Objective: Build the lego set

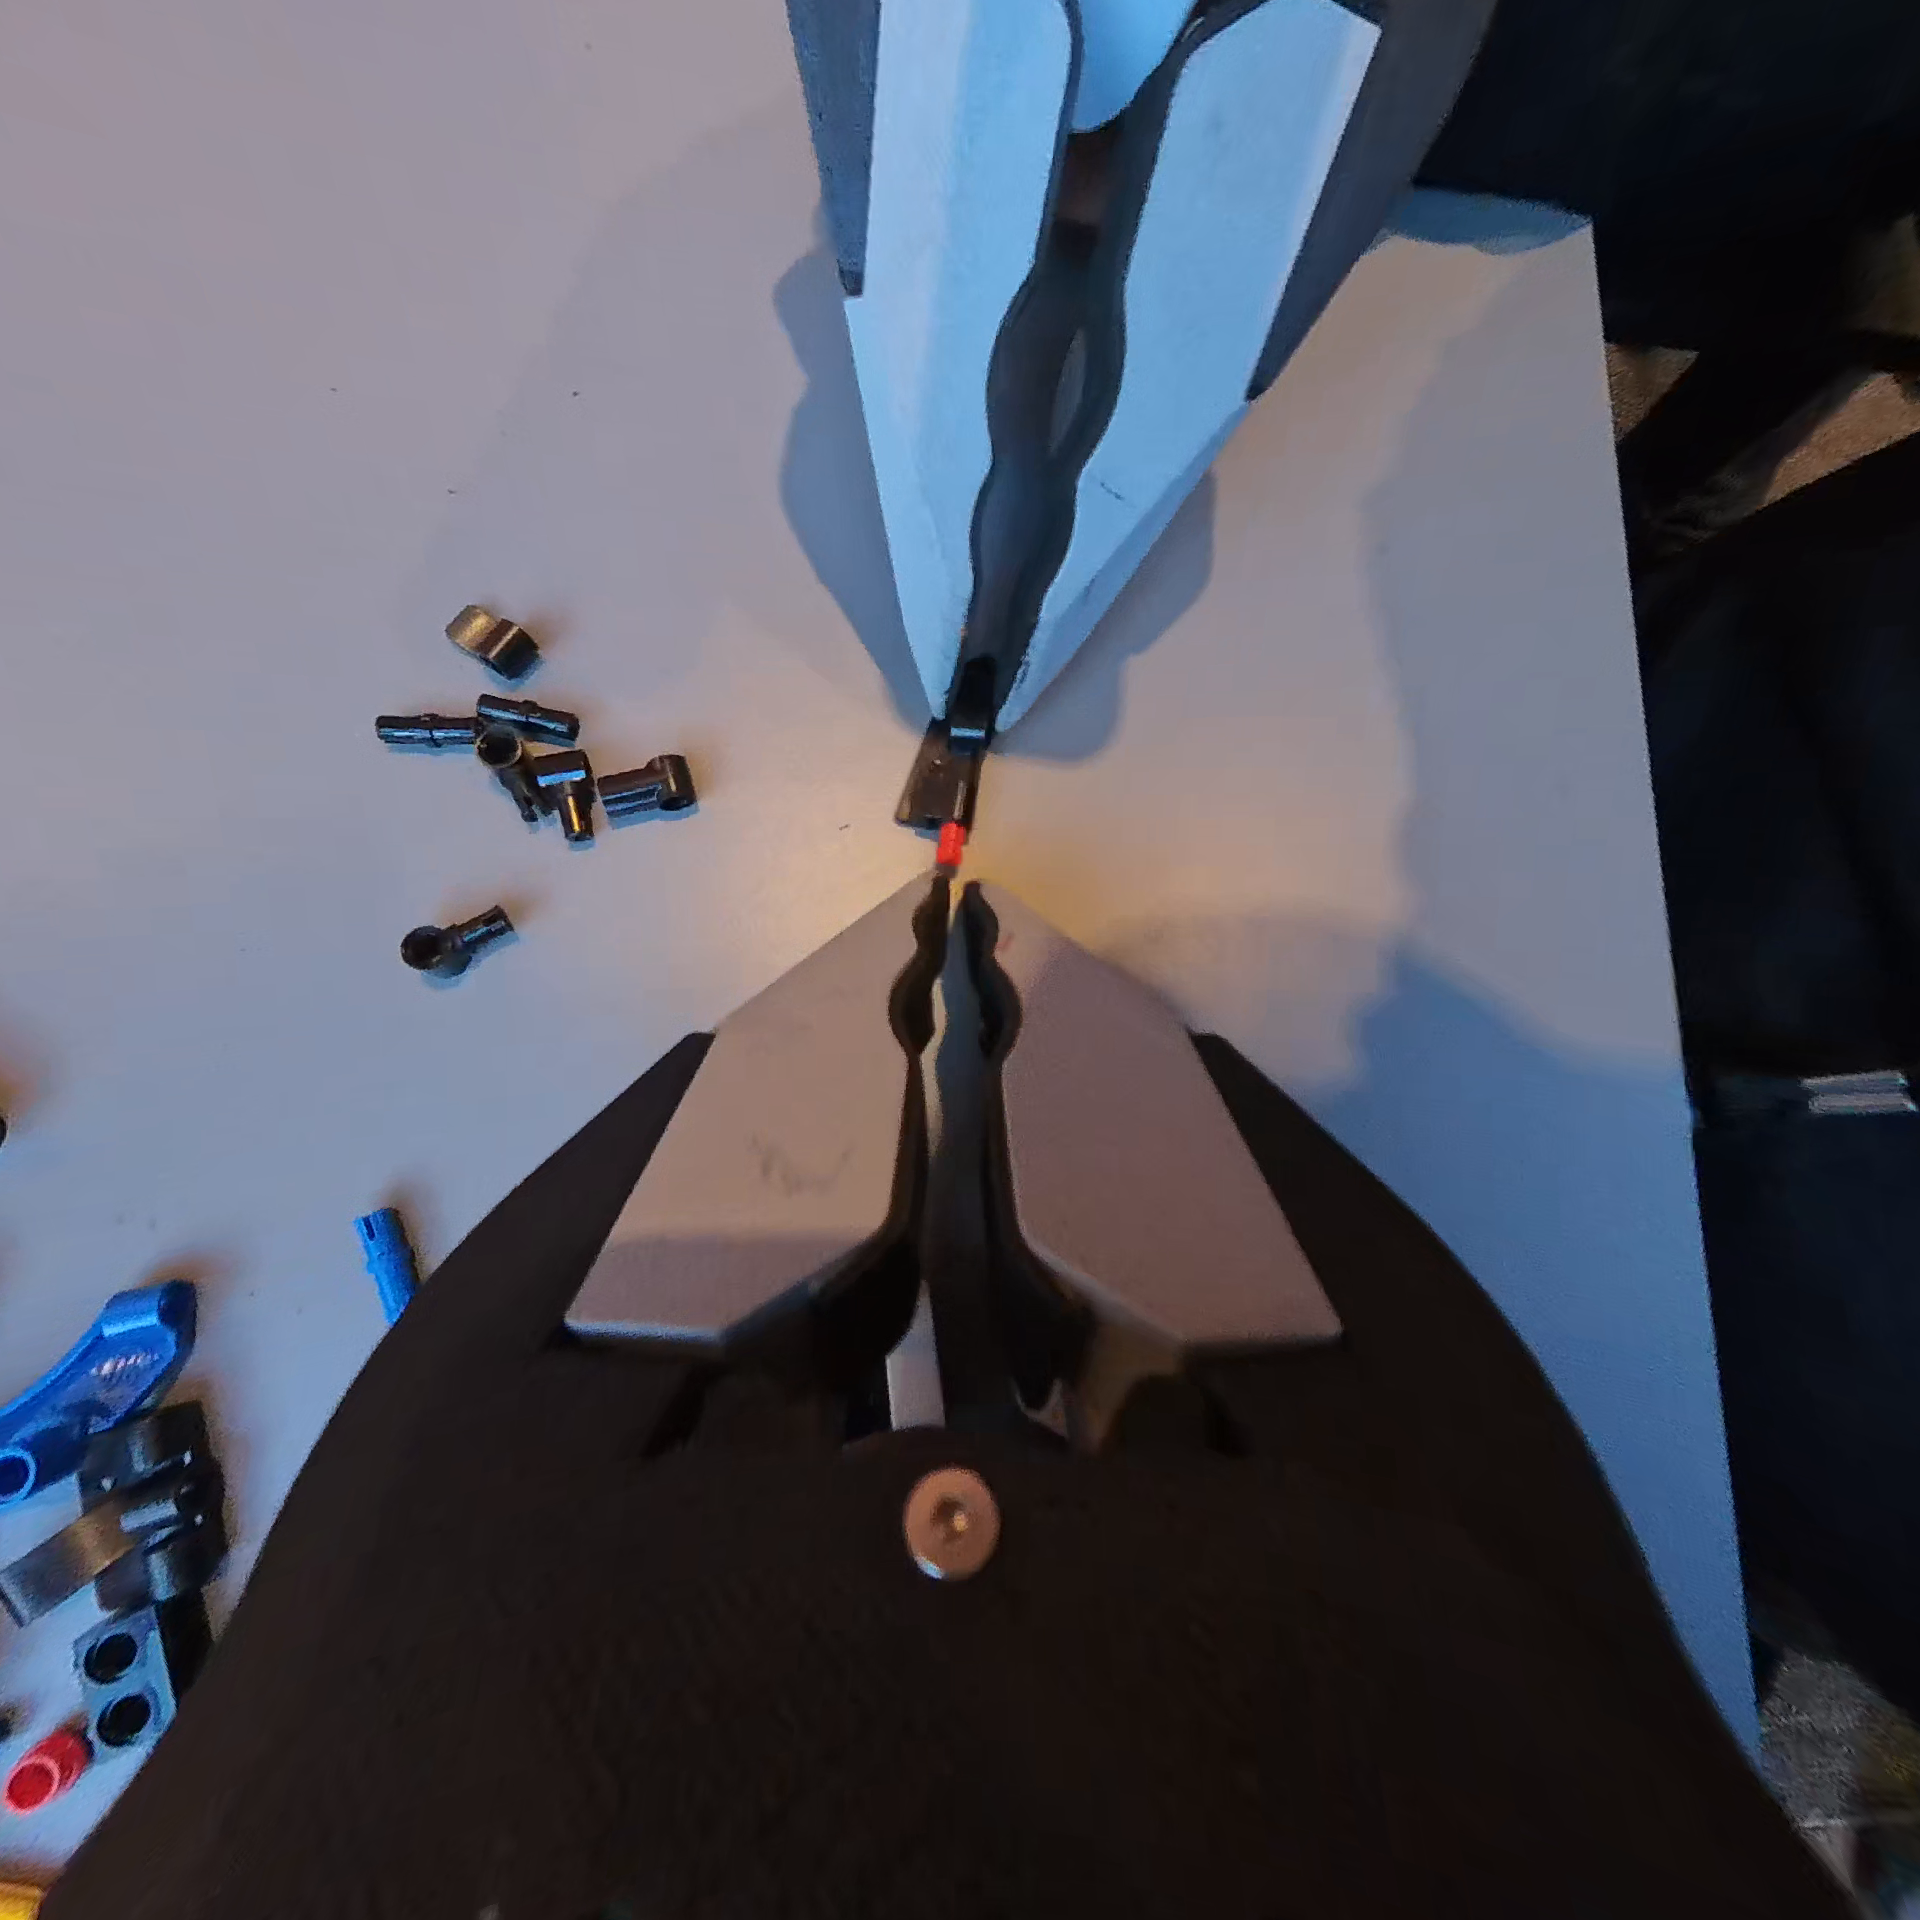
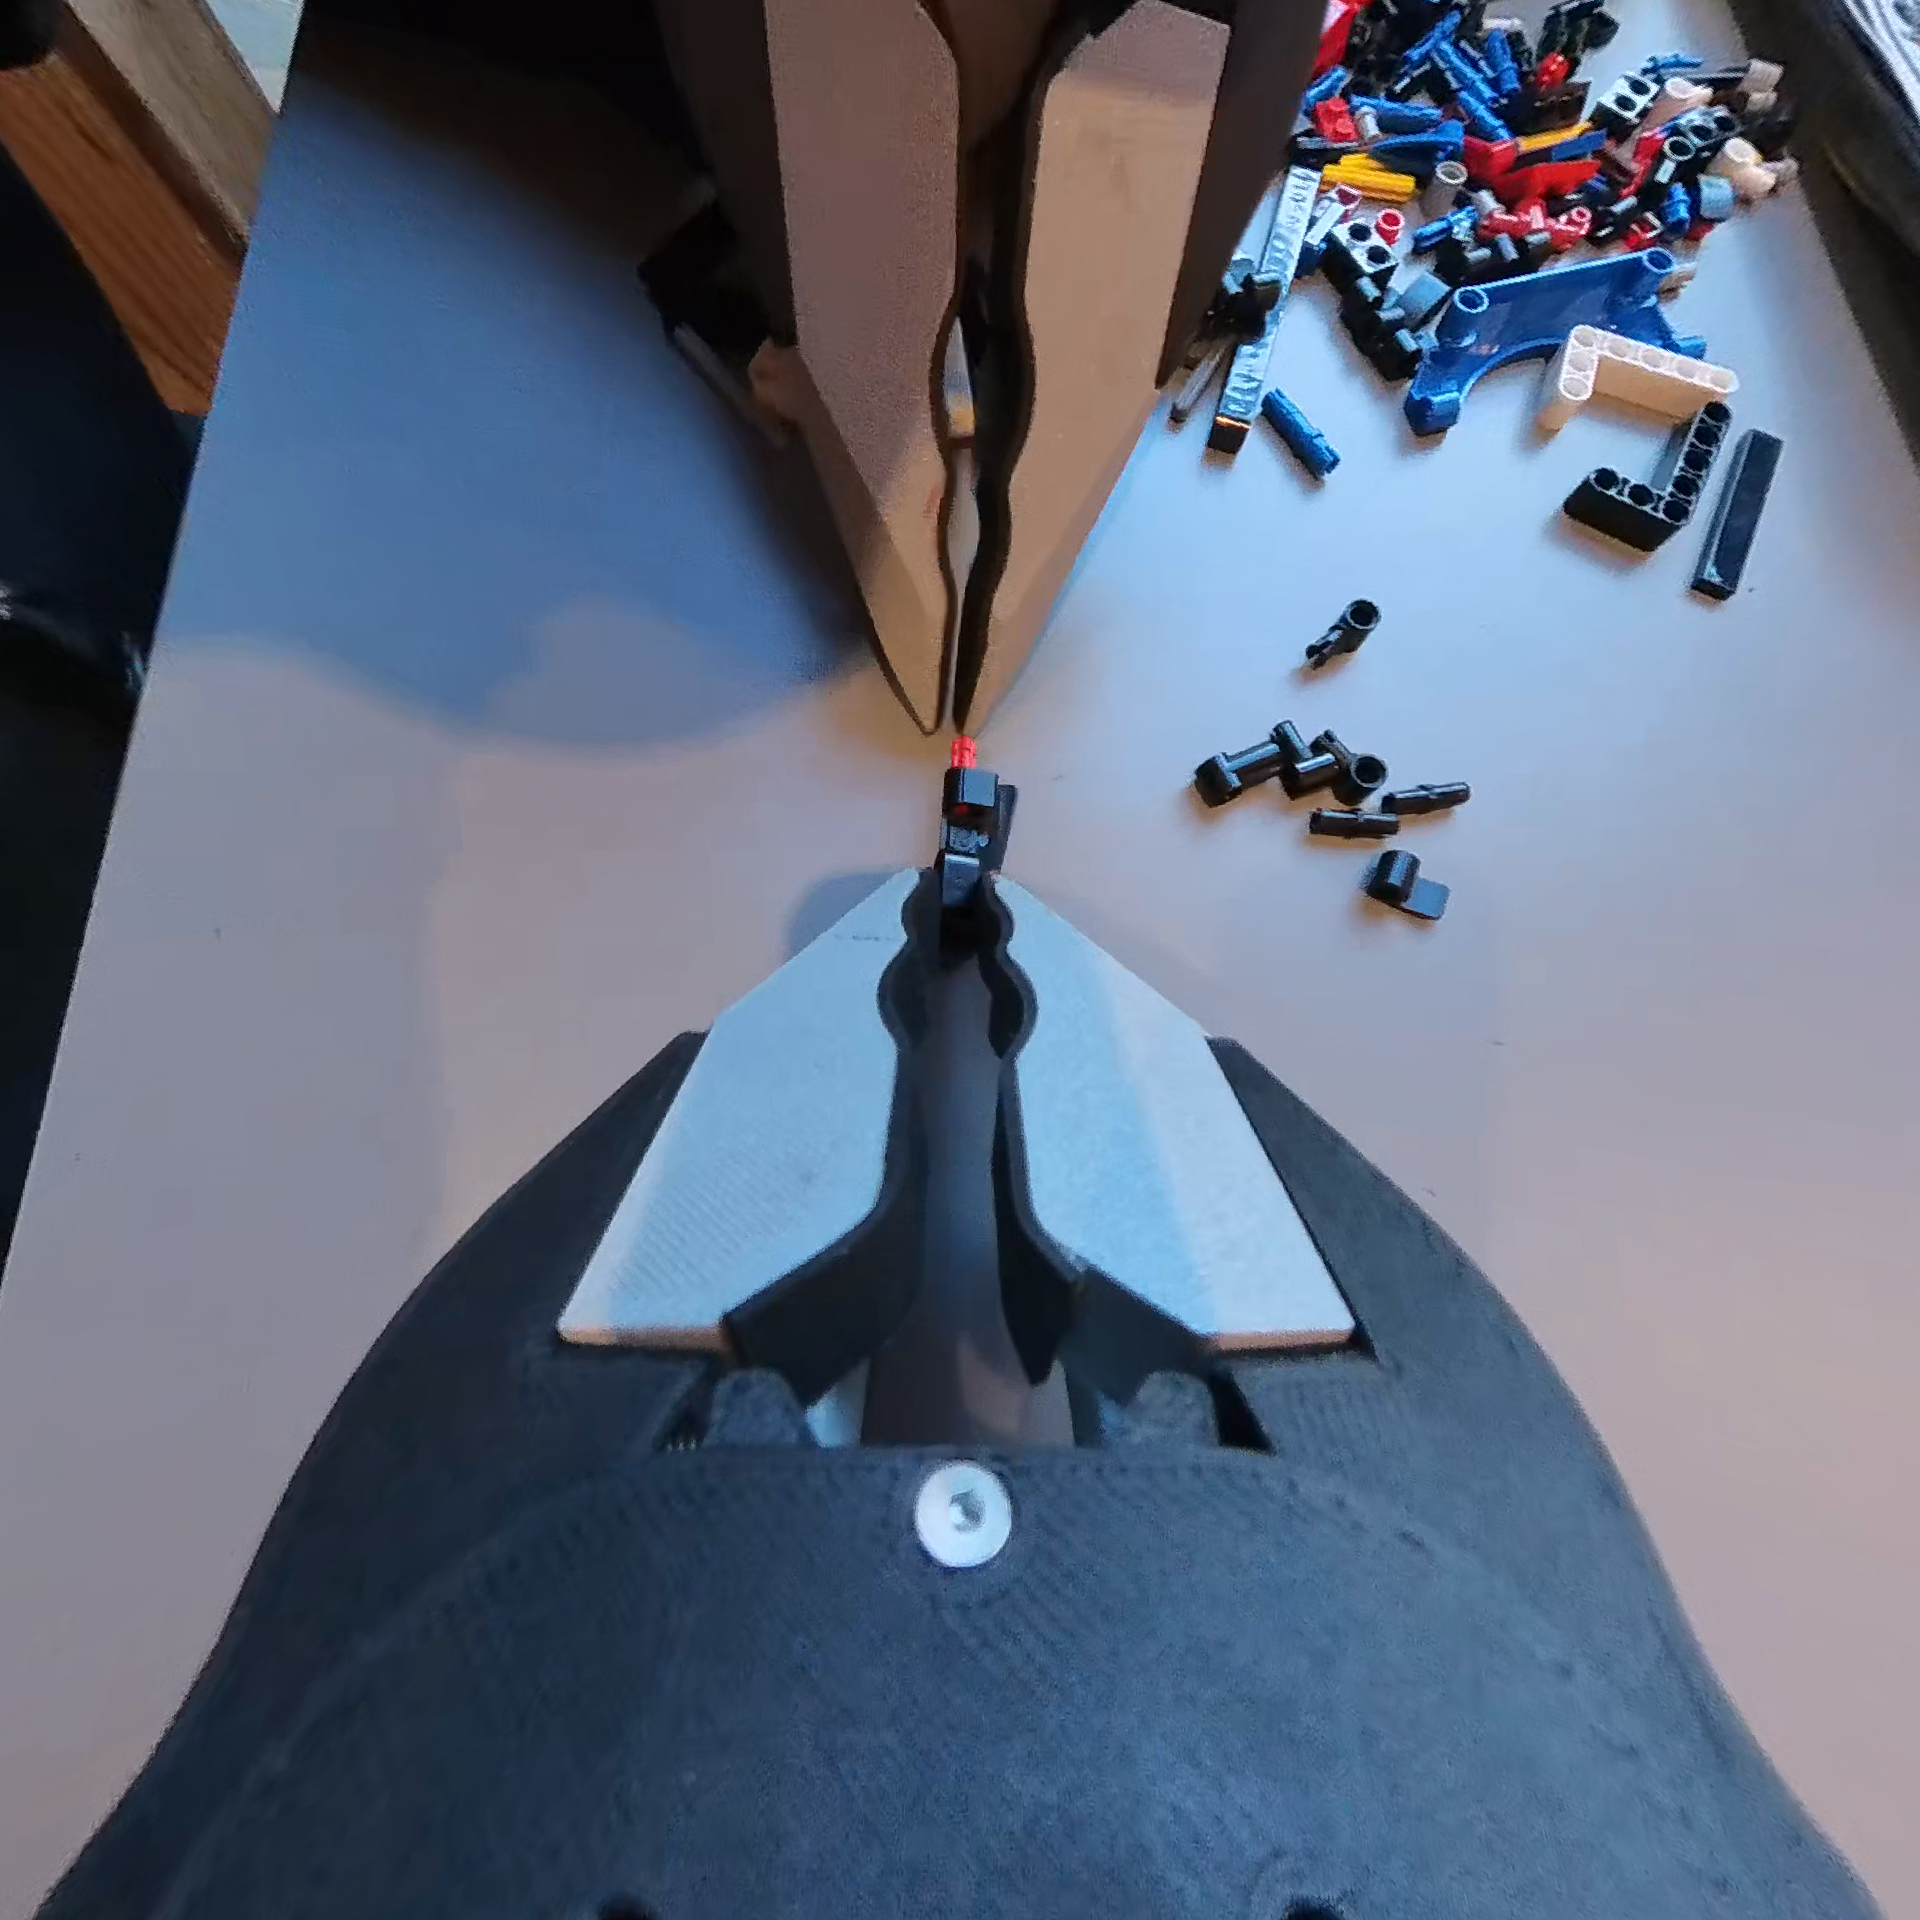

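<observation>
right now the right gripper (image 2: 961, 883) pinches a black connector (image 2: 971, 826) with a red pin (image 2: 964, 750) protruding toward 12 o'clock, where the left gripper (image 1: 951, 888) waits nearly closed, seemingly empty, so any slight misalignment could knock the pin askew.

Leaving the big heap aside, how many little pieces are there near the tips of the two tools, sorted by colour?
Black, loose on the table: 7
Black, held in the right fingers: 1
Red, a small peg sticking out of that held piece: 1
Total: 9
</observation>
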Available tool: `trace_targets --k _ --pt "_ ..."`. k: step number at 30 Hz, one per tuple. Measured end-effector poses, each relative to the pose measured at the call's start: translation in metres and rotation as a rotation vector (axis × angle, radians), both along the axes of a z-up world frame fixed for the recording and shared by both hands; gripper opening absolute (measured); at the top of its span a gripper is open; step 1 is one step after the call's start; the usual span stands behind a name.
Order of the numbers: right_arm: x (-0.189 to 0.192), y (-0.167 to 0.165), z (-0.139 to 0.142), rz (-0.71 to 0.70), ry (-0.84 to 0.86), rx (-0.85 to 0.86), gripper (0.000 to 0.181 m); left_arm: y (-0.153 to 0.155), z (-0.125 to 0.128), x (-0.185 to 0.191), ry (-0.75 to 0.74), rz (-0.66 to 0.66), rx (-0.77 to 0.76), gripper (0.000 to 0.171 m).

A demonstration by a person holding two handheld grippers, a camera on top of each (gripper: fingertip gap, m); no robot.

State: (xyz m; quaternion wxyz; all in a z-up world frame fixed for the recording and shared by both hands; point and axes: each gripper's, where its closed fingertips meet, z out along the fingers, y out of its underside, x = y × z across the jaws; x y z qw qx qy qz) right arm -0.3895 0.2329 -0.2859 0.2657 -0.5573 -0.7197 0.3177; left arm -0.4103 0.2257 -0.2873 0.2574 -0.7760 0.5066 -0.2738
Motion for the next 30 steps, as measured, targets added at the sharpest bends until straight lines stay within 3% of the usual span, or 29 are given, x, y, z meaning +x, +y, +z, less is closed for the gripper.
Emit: trace_targets --k 30 --pt "-0.0009 -0.0031 -0.0009 0.062 -0.019 -0.045 0.004 -0.0019 -0.0006 0.0027 0.016 -0.04 0.009 0.0"
